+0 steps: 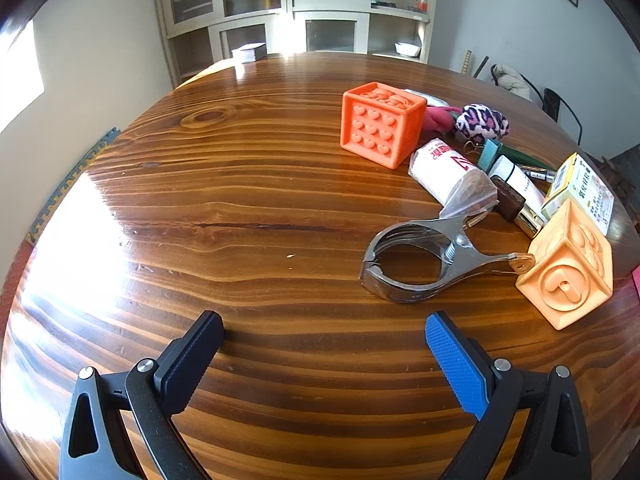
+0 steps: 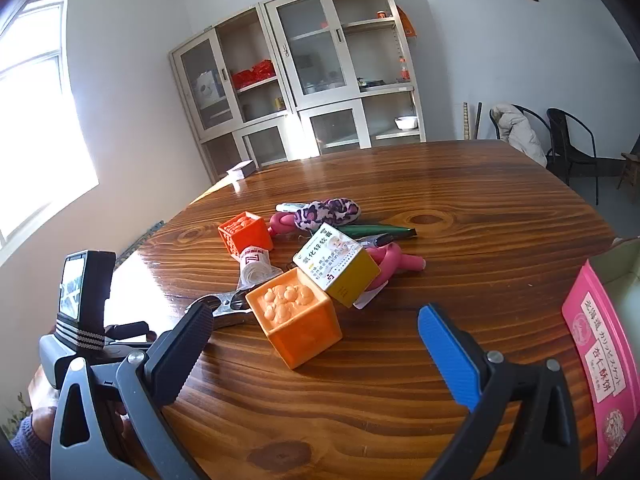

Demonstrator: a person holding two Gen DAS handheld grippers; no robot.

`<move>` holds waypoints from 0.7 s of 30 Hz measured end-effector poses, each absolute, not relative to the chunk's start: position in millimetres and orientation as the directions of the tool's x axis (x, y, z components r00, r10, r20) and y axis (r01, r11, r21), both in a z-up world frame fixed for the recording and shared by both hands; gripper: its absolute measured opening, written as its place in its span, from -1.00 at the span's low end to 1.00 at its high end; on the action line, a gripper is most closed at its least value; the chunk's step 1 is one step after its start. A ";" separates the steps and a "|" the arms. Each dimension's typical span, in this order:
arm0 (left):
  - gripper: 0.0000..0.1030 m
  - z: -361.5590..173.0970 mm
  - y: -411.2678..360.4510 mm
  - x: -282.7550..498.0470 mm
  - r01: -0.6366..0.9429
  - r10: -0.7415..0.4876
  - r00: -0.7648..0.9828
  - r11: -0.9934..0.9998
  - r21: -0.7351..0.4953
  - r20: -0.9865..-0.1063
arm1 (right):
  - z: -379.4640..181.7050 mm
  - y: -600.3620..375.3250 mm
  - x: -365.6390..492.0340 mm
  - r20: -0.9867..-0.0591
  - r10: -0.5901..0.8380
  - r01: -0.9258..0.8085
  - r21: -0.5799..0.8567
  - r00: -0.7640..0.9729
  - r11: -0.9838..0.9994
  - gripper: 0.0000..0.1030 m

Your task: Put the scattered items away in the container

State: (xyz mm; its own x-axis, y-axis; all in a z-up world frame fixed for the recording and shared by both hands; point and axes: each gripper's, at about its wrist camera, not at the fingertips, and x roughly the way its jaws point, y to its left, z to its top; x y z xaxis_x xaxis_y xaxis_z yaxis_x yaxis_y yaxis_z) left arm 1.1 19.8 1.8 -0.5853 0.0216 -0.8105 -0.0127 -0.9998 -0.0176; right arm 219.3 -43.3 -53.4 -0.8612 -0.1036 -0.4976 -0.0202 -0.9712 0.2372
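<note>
Clutter sits in one heap on the table (image 1: 248, 200): orange cube (image 1: 380, 124), pale cube (image 2: 294, 312), metal clamp (image 1: 424, 260), medicine box (image 2: 338, 264). I see the left gripper (image 1: 324, 364) wide apart over bare wood. My right gripper (image 2: 316, 352) gapes wide just short of the pale cube, holding nothing.

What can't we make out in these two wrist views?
- Container: right wrist view, cut off by the right edge and covered by the pink box; its inside is unseen.
- Small box: left wrist view, print too small to read.
- Pen: left wrist view, mostly hidden behind the white tube.
- Metal clamp: right wrist view, partly hidden by the right gripper finger and orange cube.
</note>
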 end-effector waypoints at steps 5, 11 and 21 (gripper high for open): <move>0.99 3.6 33.8 -5.5 -0.089 0.056 -0.588 -0.996 -0.004 -0.807 | -57.6 -37.3 221.5 -0.523 -0.143 -0.024 0.299 -0.840 -0.954 1.00; 0.99 8.9 43.3 -5.9 -0.129 0.050 -0.624 -0.991 0.040 -0.780 | -65.5 -41.5 222.7 -0.541 -0.155 -0.021 0.304 -0.826 -0.952 1.00; 0.99 8.9 31.7 -12.9 -0.108 0.116 -0.594 -0.992 -0.065 -0.796 | -79.2 -37.1 212.0 -0.575 -0.185 -0.063 0.384 -0.797 -0.921 1.00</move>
State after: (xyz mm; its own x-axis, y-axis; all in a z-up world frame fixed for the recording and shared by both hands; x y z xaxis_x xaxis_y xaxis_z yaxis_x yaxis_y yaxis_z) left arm -12.9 31.7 8.9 -0.5945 0.1164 -0.7956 -0.1076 -0.9921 -0.0647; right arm 212.0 -37.1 -79.2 -0.7972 -0.1850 -0.5746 -0.0628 -0.9213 0.3837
